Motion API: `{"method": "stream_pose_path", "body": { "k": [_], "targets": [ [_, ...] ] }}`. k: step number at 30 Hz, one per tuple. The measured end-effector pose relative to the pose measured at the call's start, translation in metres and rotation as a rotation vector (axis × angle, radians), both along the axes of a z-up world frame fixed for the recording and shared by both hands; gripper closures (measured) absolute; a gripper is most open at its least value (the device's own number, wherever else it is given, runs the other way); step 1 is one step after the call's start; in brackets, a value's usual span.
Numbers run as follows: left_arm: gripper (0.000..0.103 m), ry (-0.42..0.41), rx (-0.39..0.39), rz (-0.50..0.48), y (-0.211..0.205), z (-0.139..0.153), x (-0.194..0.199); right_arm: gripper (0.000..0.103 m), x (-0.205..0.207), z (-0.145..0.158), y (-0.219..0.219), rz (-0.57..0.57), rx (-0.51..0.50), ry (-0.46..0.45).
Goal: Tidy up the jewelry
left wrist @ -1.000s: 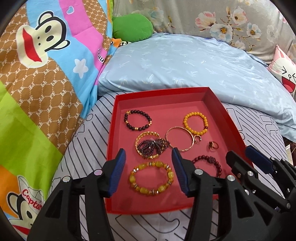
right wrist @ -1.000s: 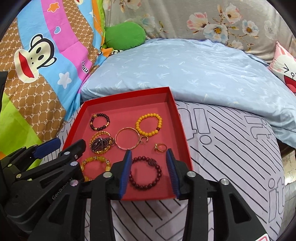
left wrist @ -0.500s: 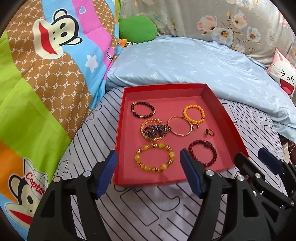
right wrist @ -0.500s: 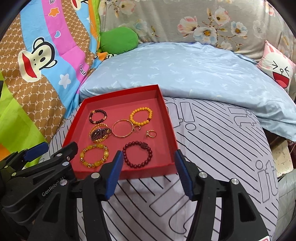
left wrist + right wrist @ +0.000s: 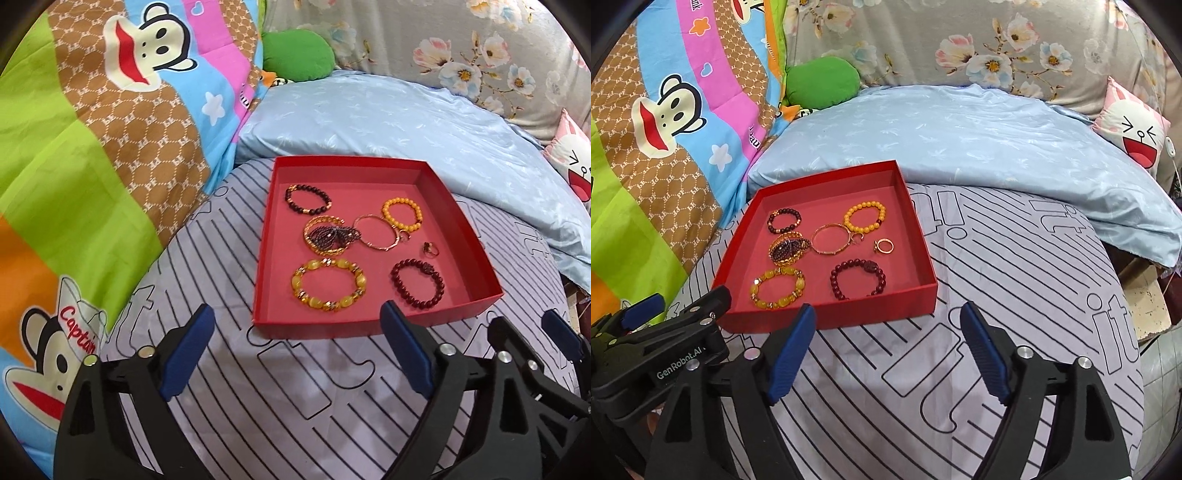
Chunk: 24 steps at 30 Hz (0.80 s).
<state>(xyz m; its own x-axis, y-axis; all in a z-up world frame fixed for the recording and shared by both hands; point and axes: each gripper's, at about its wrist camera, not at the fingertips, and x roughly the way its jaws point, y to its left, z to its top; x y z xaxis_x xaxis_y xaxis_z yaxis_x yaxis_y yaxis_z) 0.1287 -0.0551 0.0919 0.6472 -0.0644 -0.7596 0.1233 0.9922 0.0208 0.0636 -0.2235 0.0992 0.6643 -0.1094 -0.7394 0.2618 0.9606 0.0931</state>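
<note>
While the right wrist view alone shows a white tiled floor (image 5: pixel 1160 373) beside the bed (image 5: pixel 923 369), both the left gripper (image 5: pixel 297 350) and right gripper (image 5: pixel 888 345) have just been spreading, empty, and have drawn back from the red tray (image 5: pixel 476 236) of bracelets (image 5: pixel 328 282) on the bed.

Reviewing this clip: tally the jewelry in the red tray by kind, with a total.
Beaded bracelets: 4, namely dark, orange, yellow, dark red
Gold bangles: 2, namely plain, one under a dark bead tangle
Rings: 1
Total: 7, all in the red tray.
</note>
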Motion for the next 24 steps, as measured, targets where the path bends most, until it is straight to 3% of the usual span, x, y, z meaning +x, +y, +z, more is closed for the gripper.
{"method": "stream_pose_path", "body": {
  "k": [15,18,24],
  "targets": [
    [0.012,0.013,-0.007,0.019,0.011,-0.014,-0.014,0.018,-0.012,-0.016,0.008,0.016,-0.011,0.042],
    [0.012,0.015,-0.007,0.025,0.012,-0.015,-0.015,0.012,-0.013,-0.017,0.007,0.013,-0.003,0.034],
    [0.012,0.017,-0.002,0.030,0.013,-0.017,-0.014,0.012,-0.014,-0.014,0.008,0.018,-0.008,-0.001]
  ]
}}
